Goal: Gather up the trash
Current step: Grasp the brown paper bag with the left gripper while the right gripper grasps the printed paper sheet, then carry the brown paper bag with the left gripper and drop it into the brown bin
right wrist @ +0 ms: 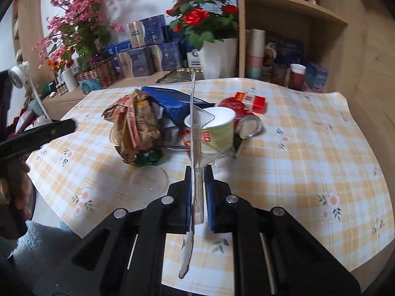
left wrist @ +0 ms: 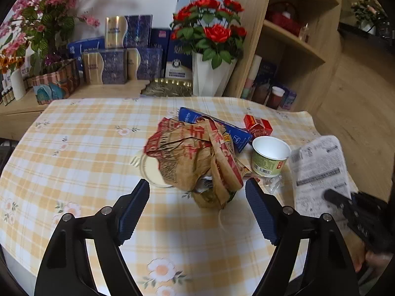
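Note:
A crumpled brown and red paper bag (left wrist: pixel 195 155) (right wrist: pixel 133 123) lies mid-table on the checked cloth (left wrist: pixel 86 148). My left gripper (left wrist: pixel 197 187) stands open just before it, a pad on either side of the bag's near end, neither touching it. To its right are a green paper cup (left wrist: pixel 270 156) (right wrist: pixel 217 128), a blue box (left wrist: pixel 229 129) (right wrist: pixel 170 101) and a red carton with a crushed red can (left wrist: pixel 258 125) (right wrist: pixel 246 108). My right gripper (right wrist: pixel 197 170) (left wrist: pixel 332 196) is shut on a flat printed plastic wrapper (left wrist: pixel 318 170) (right wrist: pixel 193 128), held above the table's right side.
Clear plastic lids (right wrist: pixel 148 180) (left wrist: pixel 234 219) lie on the cloth near the bag. Behind the table stand a rose pot (left wrist: pixel 209 74), stacked blue boxes (left wrist: pixel 116 66) and pink flowers (left wrist: pixel 42 24). A wooden shelf unit (left wrist: pixel 291 39) rises at the right. One left-gripper finger (right wrist: pixel 56 128) shows at left.

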The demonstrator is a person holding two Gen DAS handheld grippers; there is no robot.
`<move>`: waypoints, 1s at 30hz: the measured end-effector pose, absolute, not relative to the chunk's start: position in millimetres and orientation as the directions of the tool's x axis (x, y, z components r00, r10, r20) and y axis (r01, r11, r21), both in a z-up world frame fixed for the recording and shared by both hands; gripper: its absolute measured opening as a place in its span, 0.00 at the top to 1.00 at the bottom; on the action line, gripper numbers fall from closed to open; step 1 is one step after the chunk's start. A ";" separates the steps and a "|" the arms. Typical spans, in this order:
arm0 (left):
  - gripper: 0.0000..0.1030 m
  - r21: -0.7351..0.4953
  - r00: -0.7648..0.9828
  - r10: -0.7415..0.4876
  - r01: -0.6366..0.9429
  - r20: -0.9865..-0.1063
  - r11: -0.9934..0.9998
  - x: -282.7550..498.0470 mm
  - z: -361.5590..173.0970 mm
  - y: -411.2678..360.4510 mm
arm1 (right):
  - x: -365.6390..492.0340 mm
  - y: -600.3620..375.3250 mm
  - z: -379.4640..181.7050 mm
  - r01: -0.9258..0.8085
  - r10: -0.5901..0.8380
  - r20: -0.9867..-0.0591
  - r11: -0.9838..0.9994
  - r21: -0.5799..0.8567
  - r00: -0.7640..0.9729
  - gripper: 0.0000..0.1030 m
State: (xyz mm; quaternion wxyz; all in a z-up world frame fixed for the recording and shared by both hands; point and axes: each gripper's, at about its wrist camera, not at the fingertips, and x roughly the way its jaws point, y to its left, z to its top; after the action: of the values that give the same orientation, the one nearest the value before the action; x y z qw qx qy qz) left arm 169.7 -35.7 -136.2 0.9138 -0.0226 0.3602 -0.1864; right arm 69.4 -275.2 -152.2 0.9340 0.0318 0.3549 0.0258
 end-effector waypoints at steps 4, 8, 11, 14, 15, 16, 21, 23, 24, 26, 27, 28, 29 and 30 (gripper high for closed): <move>0.24 -0.147 0.657 -0.322 0.308 -0.682 0.940 198.4 -142.0 -67.5 | 68.3 -281.0 -158.0 -0.012 0.075 -0.657 0.995 0.099 0.750 0.87; 0.23 -0.021 0.692 -0.210 0.271 -0.690 0.962 223.7 -153.2 -97.8 | 68.2 -282.4 -165.3 -0.013 0.088 -0.658 0.993 0.117 0.748 0.87; 0.09 0.077 0.722 -0.125 0.240 -0.680 0.968 237.9 -161.1 -113.1 | 68.0 -282.3 -169.5 -0.020 0.096 -0.660 0.992 0.122 0.745 0.87; 0.06 0.151 0.719 -0.044 0.205 -0.694 0.967 252.7 -171.9 -121.3 | 67.6 -283.7 -172.8 -0.020 0.093 -0.662 0.993 0.117 0.744 0.87; 0.05 0.155 0.715 -0.038 0.203 -0.698 0.967 257.1 -174.4 -120.9 | 67.9 -284.8 -173.9 -0.017 0.093 -0.663 0.993 0.120 0.743 0.87; 0.05 0.155 0.717 -0.037 0.201 -0.696 0.967 260.1 -176.9 -120.6 | 68.8 -286.1 -175.2 -0.013 0.092 -0.667 0.992 0.122 0.740 0.87; 0.28 0.151 0.731 -0.075 0.239 -0.678 0.959 258.2 -177.3 -121.6 | 71.8 -288.8 -177.4 0.000 0.086 -0.676 0.992 0.126 0.731 0.87; 0.31 0.141 0.728 -0.112 0.277 -0.677 0.950 251.4 -173.1 -120.4 | 71.2 -289.9 -176.8 0.006 0.078 -0.677 0.993 0.121 0.732 0.87; 0.43 0.123 0.723 -0.133 0.291 -0.678 0.949 248.7 -170.8 -118.7 | 70.4 -290.9 -175.7 0.008 0.076 -0.675 0.993 0.122 0.734 0.87; 0.55 0.090 0.719 -0.157 0.294 -0.677 0.952 245.0 -163.6 -109.2 | 69.1 -292.2 -173.7 0.013 0.070 -0.672 0.993 0.118 0.737 0.87; 0.56 0.057 0.706 -0.179 0.298 -0.685 0.953 244.1 -161.9 -104.6 | 68.7 -292.7 -172.8 0.016 0.067 -0.672 0.993 0.116 0.738 0.87; 0.56 0.026 0.696 -0.199 0.299 -0.689 0.954 243.4 -160.1 -99.2 | 68.1 -293.0 -171.9 0.018 0.067 -0.672 0.993 0.118 0.737 0.87; 0.56 0.011 0.695 -0.208 0.297 -0.688 0.955 242.1 -158.5 -95.1 | 67.6 -292.9 -171.0 0.018 0.068 -0.672 0.993 0.120 0.737 0.87; 0.57 0.002 0.696 -0.214 0.296 -0.685 0.955 240.6 -157.7 -92.3 | 67.0 -292.7 -169.9 0.018 0.069 -0.672 0.993 0.121 0.738 0.87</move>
State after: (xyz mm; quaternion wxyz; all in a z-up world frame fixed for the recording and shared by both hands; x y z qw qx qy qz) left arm 240.6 -92.3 -157.7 0.9192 0.0563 0.3643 -0.1389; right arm 67.0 -292.7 -169.9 0.9302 0.0595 0.3619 0.0137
